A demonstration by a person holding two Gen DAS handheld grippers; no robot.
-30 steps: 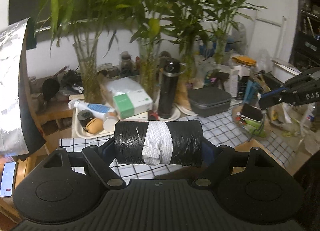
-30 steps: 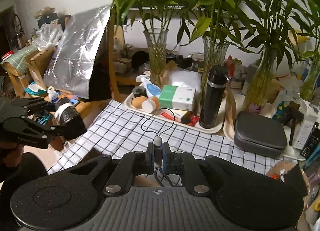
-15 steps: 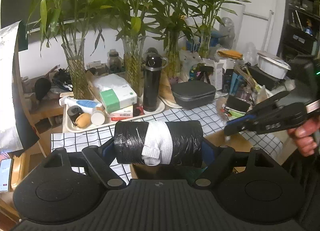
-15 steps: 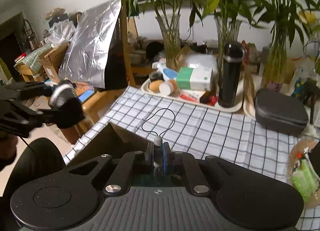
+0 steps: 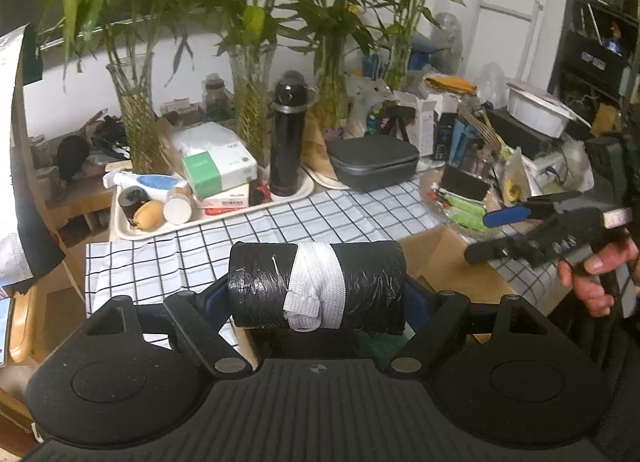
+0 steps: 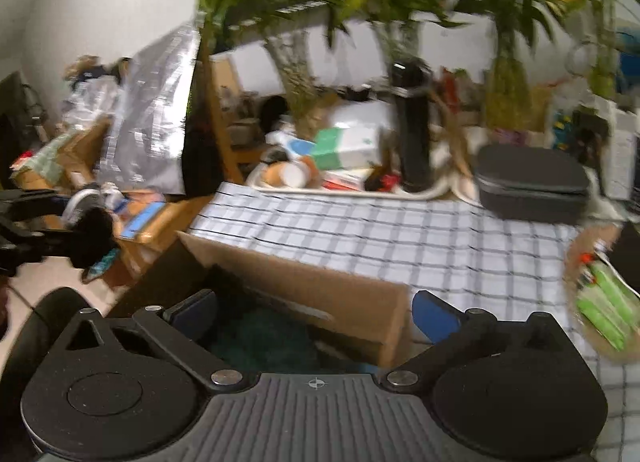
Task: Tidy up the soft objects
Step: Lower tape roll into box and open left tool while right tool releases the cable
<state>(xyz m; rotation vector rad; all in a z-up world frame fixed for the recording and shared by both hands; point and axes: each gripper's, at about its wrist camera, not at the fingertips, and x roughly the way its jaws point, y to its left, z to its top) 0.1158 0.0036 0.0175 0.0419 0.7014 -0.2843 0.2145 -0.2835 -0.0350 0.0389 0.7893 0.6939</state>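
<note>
My left gripper (image 5: 318, 300) is shut on a black plastic roll (image 5: 260, 286) bound with a white band, held level above an open cardboard box (image 5: 444, 262). The roll also shows at the far left of the right wrist view (image 6: 86, 230). My right gripper (image 6: 314, 308) is open and empty over the same box (image 6: 320, 294), with something dark green (image 6: 260, 338) inside. The right gripper shows in the left wrist view (image 5: 496, 232), held by a hand at the right.
A checked cloth (image 5: 280, 230) covers the table behind the box. A white tray (image 5: 120, 230) with small items, a black flask (image 5: 286, 142), a grey case (image 5: 372, 162), vases with plants and a dish of green packets (image 6: 600, 310) stand around it.
My right gripper was shut on a thin black cable; now it is open and the cable is gone from view. Both grippers have moved over the cardboard box. The right view is blurred by motion.
</note>
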